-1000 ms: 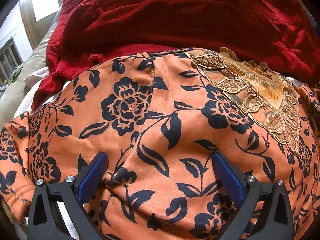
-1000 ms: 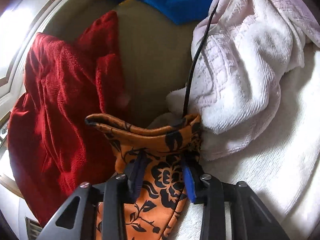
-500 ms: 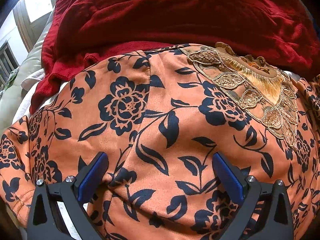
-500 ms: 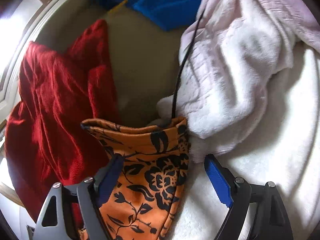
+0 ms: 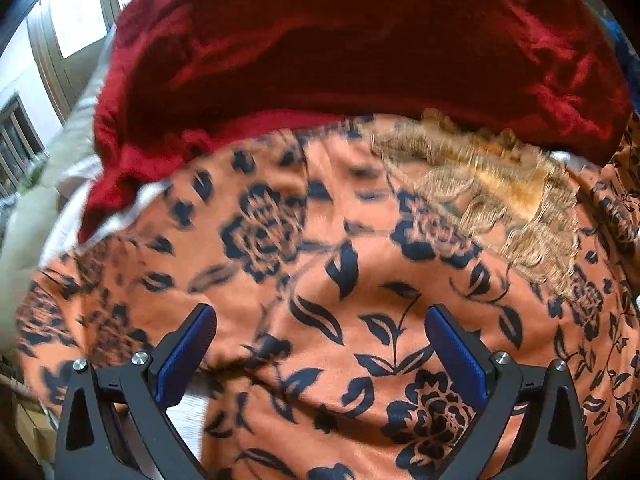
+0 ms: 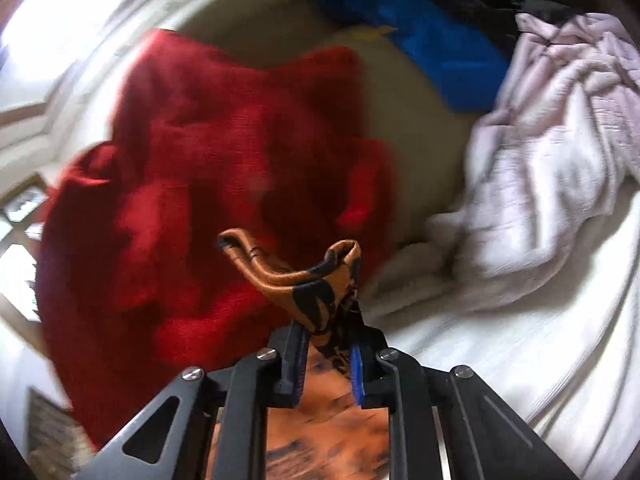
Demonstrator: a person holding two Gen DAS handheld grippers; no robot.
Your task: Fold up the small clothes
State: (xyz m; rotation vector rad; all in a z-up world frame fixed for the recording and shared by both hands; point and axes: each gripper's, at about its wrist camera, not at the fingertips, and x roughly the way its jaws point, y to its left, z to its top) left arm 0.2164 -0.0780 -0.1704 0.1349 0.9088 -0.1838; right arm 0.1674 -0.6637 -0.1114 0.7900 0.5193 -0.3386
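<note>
There is one orange top with dark flowers (image 5: 340,280). There is one red cloth (image 5: 360,60). There is one blue cloth (image 6: 432,36). There is one pale fluffy blanket (image 6: 560,152). There are two grippers, the left gripper (image 5: 320,344) and the right gripper (image 6: 327,360).

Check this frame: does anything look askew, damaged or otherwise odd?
Nothing damaged. The orange floral garment lies rumpled, partly over the red cloth, and the right tongs pinch one bunched edge of it.
</note>
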